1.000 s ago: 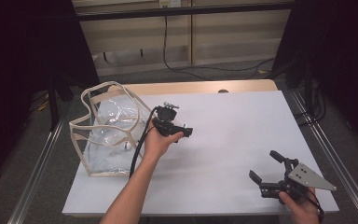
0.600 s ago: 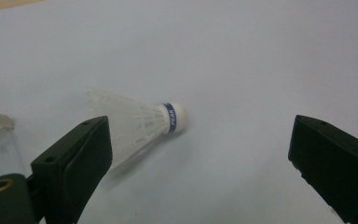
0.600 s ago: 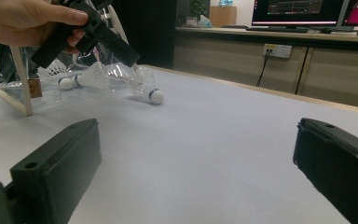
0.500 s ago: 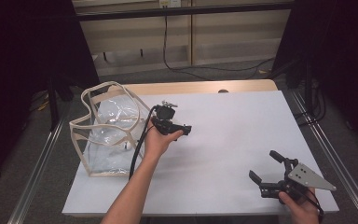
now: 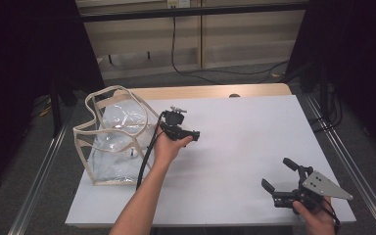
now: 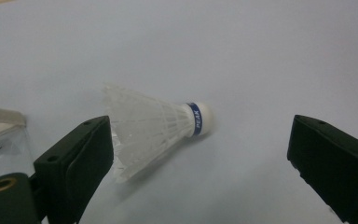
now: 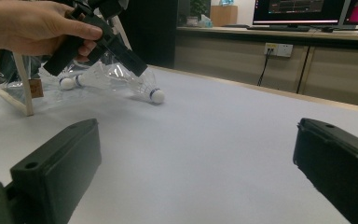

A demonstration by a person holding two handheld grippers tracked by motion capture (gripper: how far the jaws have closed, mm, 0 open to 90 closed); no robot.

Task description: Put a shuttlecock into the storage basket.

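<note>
Left tongs (image 6: 200,154) hang wide open over a white feathered shuttlecock with a blue band (image 6: 154,126), lying on the white tabletop (image 5: 254,147) beside the clear plastic bag (image 5: 112,142). Right tongs (image 5: 285,176) gape open too, gripping nothing, well apart.

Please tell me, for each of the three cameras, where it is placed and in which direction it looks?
High view: above the person's side, looking forward and down at the white table; both forearms enter below.
Left gripper view: on the left gripper, facing the white feathered shuttlecock with blue band; open jaws.
Right gripper view: on the right gripper, looking across the table; left hand shows.
Shared: the shuttlecock.
</note>
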